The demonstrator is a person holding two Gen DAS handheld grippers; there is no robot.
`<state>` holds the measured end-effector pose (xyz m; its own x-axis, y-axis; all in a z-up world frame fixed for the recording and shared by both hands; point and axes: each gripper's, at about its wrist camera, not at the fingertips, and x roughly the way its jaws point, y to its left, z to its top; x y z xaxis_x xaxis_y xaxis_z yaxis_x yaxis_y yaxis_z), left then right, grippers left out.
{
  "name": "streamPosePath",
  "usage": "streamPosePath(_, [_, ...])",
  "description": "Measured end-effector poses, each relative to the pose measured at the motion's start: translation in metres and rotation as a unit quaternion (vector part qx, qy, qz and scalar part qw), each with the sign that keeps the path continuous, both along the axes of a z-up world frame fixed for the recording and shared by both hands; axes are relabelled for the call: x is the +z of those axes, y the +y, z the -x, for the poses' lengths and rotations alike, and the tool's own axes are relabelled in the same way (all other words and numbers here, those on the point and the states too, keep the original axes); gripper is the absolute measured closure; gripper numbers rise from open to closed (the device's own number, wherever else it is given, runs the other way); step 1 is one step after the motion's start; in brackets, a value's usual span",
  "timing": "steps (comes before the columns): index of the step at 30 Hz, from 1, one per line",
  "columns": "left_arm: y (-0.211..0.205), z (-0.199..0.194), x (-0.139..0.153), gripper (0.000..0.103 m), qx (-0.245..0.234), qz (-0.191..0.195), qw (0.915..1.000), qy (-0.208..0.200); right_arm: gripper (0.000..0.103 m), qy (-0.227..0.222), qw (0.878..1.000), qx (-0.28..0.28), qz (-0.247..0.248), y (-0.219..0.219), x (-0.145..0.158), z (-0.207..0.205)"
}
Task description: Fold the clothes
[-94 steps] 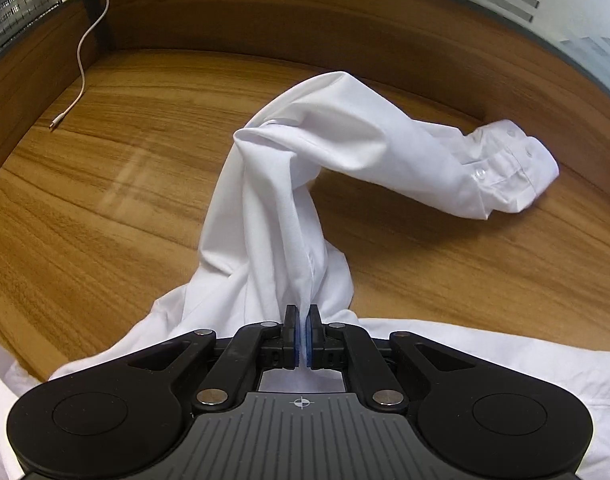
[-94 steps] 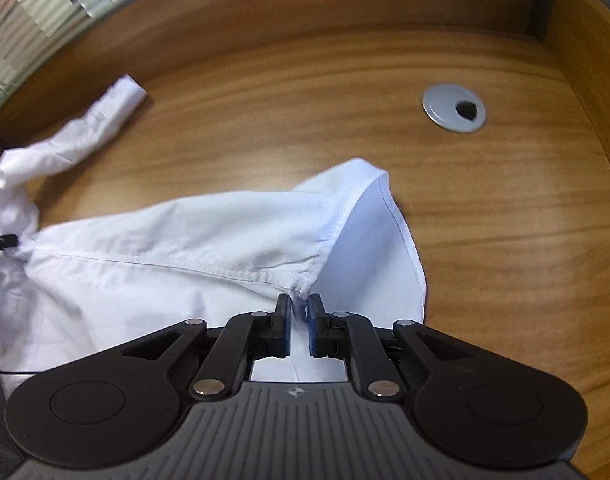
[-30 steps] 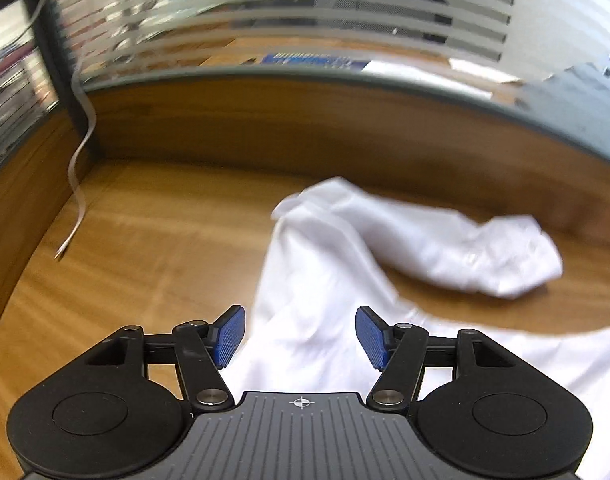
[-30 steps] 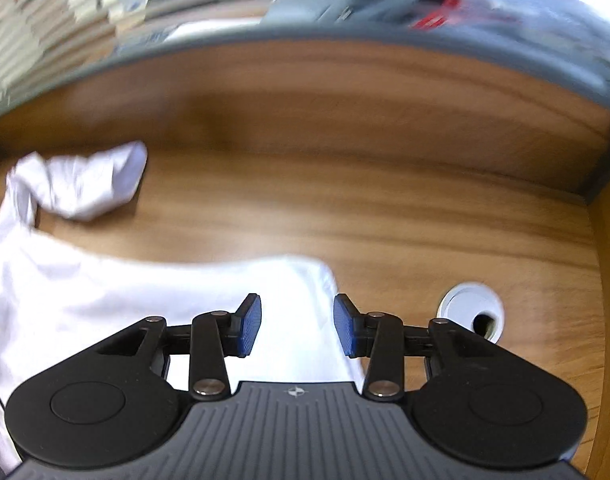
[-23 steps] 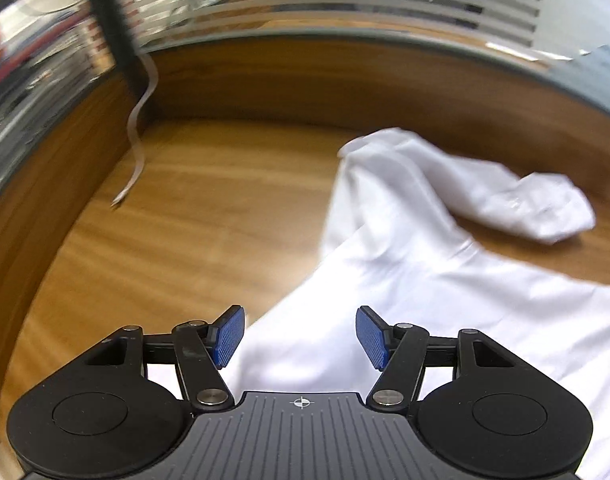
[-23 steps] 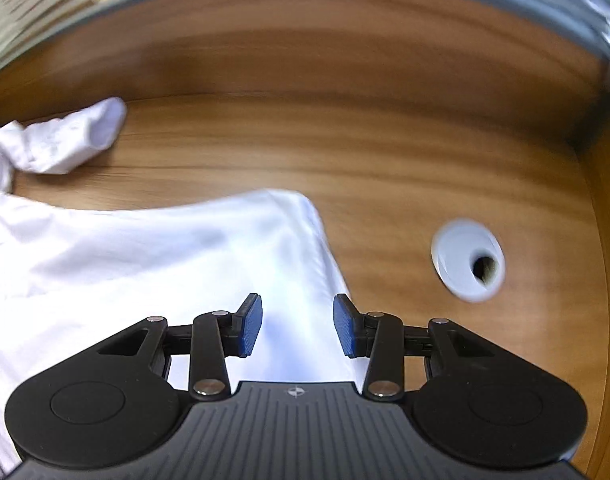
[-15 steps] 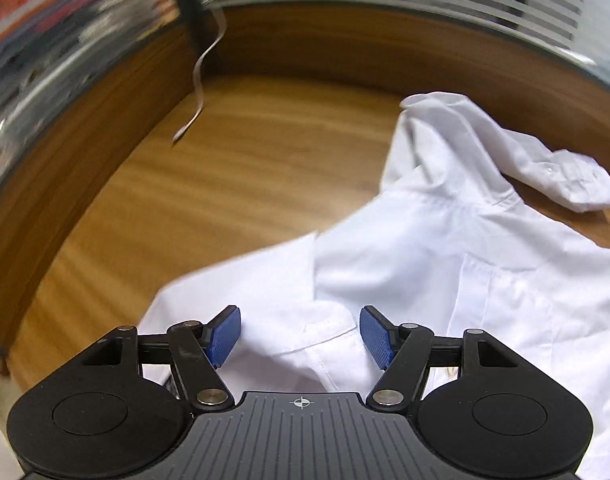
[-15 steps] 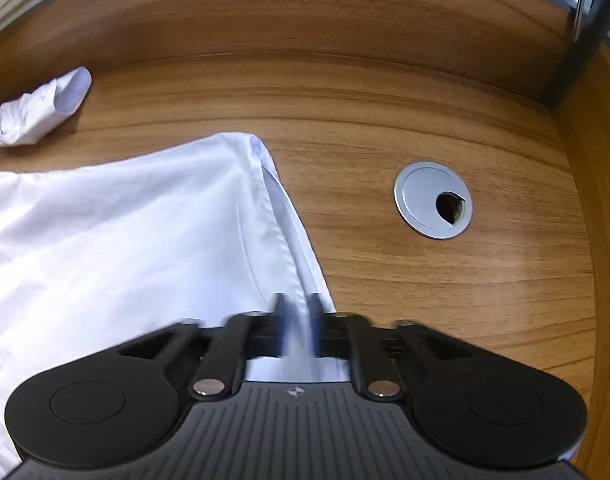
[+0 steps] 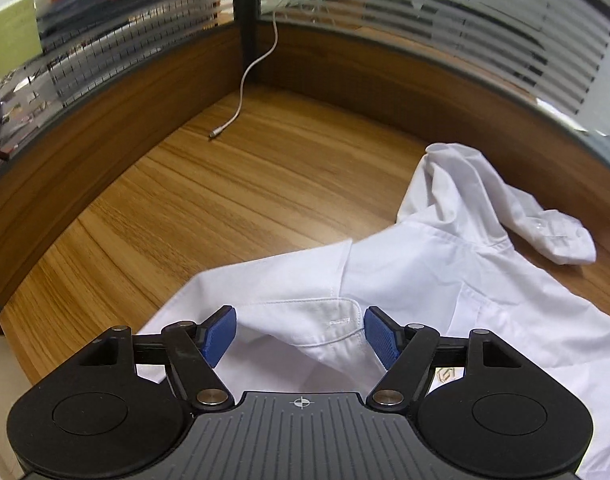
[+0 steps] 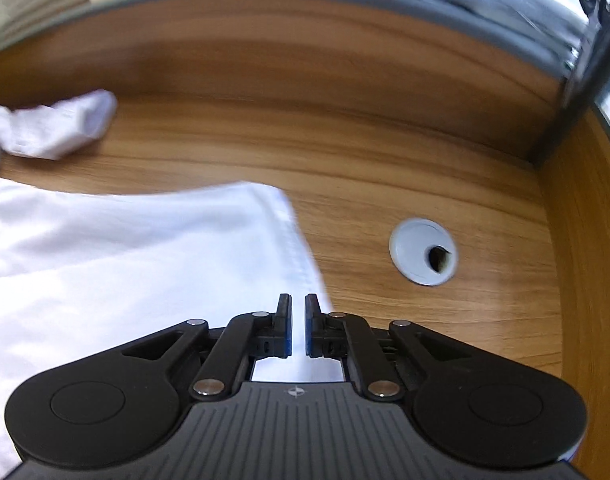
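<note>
the white shirt [image 9: 445,280] lay spread on the wooden desk [image 9: 225,200], collar [image 9: 325,320] end toward the left gripper's camera, and one sleeve [image 9: 545,228] was bunched up and flopped out toward the back panel, cuff resting on the wood. in the right wrist view the same shirt [image 10: 125,260] covered the left half of the desk [image 10: 385,160], its hemmed edge running diagonally down toward the fingers, with that cuff [image 10: 61,128] off in the far left corner.

left gripper [image 9: 301,334] hung over the collar with its blue pads [image 9: 221,334] wide apart and the jaws were opening; the collar showed in the gap but the pads weren't pressing on it, so it held nothing. right gripper [image 10: 298,328] was almost shut, just a thin slit, jaws opening a little, right at the shirt's edge. couldn't really tell if any cloth was pinched in there, frame's pretty blurry.

further out: a grey cable grommet [image 10: 423,256] sat in the desk right of the shirt, well clear of it, and a white cable [image 9: 245,92] dangled into the far corner, its plug lying on the wood. frosted striped glass [image 9: 465,20] ran above the wooden panels.
</note>
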<state>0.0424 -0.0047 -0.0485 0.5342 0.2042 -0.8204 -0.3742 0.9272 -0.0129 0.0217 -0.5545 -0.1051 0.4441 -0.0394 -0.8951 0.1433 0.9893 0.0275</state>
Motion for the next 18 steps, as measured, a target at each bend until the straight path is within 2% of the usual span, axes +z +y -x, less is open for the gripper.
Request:
streamPosePath(2, [0.001, 0.006, 0.006, 0.029, -0.009, -0.008, 0.9999, -0.005, 0.083, -0.011, 1.000, 0.018, -0.013, 0.013, 0.013, 0.004])
streamPosePath(9, [0.002, 0.037, 0.033, 0.026, -0.039, -0.049, 0.9975, -0.031, 0.080, -0.036, 0.993, 0.106, -0.042, 0.070, 0.048, 0.014])
streamPosePath(12, [0.010, 0.050, 0.045, 0.019, -0.043, -0.055, 0.9965, -0.046, 0.080, -0.042, 0.987, 0.145, -0.054, 0.096, 0.060, 0.012])
streamPosePath(18, [0.039, 0.054, 0.037, 0.018, -0.064, -0.061, 0.9959, -0.020, 0.075, -0.048, 0.976, 0.206, -0.059, 0.150, 0.079, -0.004])
